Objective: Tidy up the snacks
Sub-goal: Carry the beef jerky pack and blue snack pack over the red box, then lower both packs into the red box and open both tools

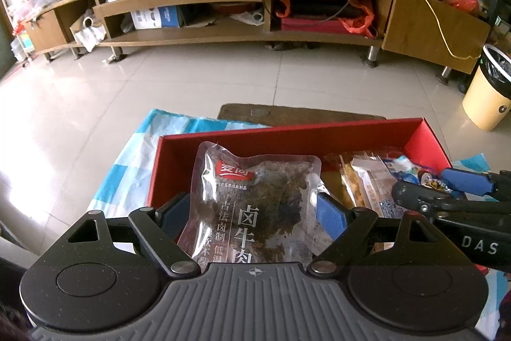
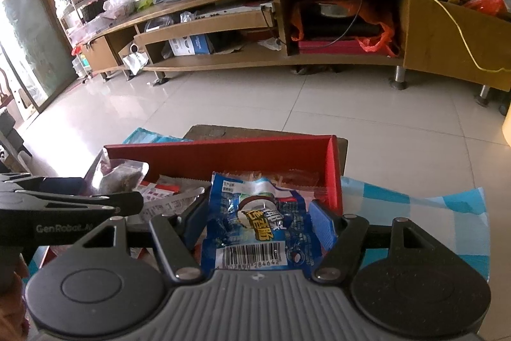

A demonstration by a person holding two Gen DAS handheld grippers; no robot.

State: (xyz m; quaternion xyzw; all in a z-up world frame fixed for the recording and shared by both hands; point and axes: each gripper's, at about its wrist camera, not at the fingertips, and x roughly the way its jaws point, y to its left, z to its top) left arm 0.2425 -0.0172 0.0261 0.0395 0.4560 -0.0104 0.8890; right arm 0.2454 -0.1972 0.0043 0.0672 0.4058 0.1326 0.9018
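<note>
My left gripper [image 1: 252, 213] is shut on a clear pouch of braised beef [image 1: 255, 197] and holds it upright over the left part of an open red box [image 1: 287, 135]. Several snack packets [image 1: 367, 181] lie in the box's right half. In the right wrist view, my right gripper [image 2: 257, 221] is shut on a blue snack packet [image 2: 255, 213] with a barcode, above the box's right end [image 2: 333, 168]. Each gripper shows in the other's view: the right gripper [image 1: 424, 184] at the right edge, the left gripper [image 2: 64, 203] with the beef pouch [image 2: 118, 178] at the left.
The box rests on a blue-and-white checked cloth [image 1: 127, 168] over a brown table top [image 1: 287, 114]. Beyond lies a tiled floor [image 1: 223, 79] and a long wooden TV stand [image 1: 223, 31] cluttered with cables and bags. A cream waste bin [image 1: 485, 95] stands at the right.
</note>
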